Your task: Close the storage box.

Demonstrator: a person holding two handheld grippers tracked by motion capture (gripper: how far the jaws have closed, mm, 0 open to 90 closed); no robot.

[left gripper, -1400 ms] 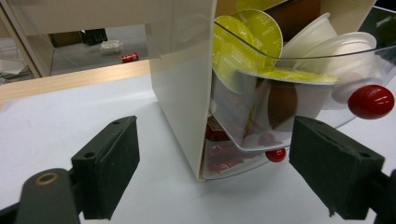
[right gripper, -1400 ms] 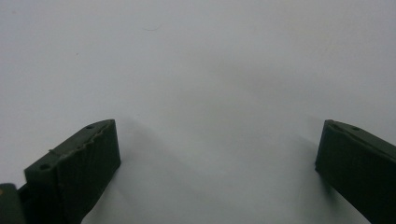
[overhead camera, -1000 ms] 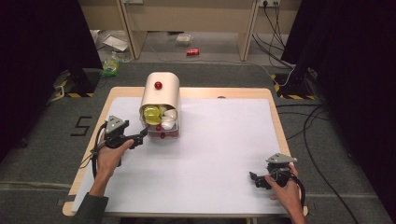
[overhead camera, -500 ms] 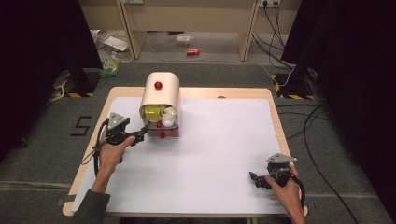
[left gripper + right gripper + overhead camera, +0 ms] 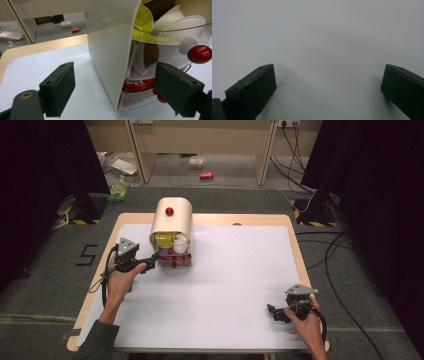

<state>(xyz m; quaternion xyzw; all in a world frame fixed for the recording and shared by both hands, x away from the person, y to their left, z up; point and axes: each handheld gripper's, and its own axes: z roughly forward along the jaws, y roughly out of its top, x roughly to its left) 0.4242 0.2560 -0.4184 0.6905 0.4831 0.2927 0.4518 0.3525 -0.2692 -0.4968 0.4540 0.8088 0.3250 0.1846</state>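
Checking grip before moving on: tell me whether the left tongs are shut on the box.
No, the left tongs stand open, jaws apart either side of the bread box's front corner.

The bread box (image 5: 110, 50) runs past the left gripper view's top edge. Print on the red packets (image 5: 136, 83) behind its clear door (image 5: 172, 47) is too blurred to read.

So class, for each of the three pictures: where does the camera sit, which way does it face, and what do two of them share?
High view: above the person's side, facing forward and down on the table; forearms, left gripper, right gripper.
Left gripper view: rides the left gripper, faces the cream container between open jaws.
Right gripper view: rides the right gripper, faces bare white tabletop.
Shared: high and left gripper views both show the red knob.
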